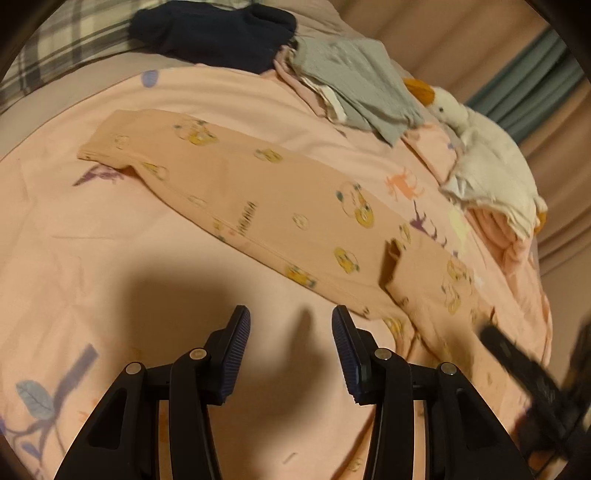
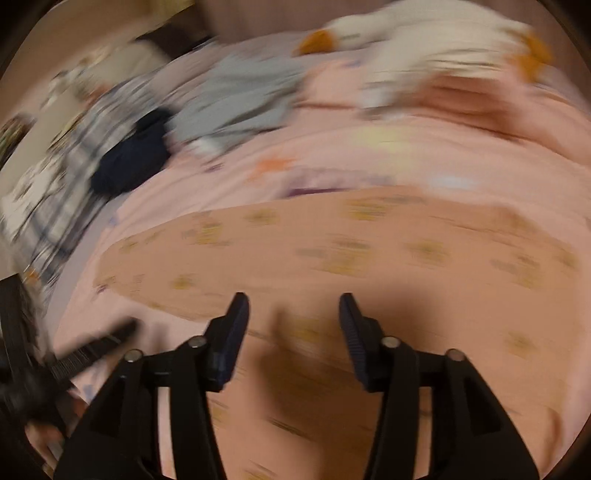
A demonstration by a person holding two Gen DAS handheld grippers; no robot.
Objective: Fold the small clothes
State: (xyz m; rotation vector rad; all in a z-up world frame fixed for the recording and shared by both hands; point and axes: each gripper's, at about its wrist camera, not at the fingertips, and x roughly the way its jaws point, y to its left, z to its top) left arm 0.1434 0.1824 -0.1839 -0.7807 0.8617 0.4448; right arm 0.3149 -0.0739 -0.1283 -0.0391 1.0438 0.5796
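A peach garment with yellow cartoon prints lies spread flat on the pink bed cover, its long part running from upper left to lower right. My left gripper is open and empty, hovering over bare cover just short of the garment's near edge. The right gripper shows blurred at the right edge of the left wrist view. In the right wrist view the same garment fills the middle, blurred by motion. My right gripper is open and empty directly above it.
A dark navy garment, a grey garment on a small pile and a white plush goose lie at the far side of the bed. A plaid blanket lies at the far left. Curtains hang behind.
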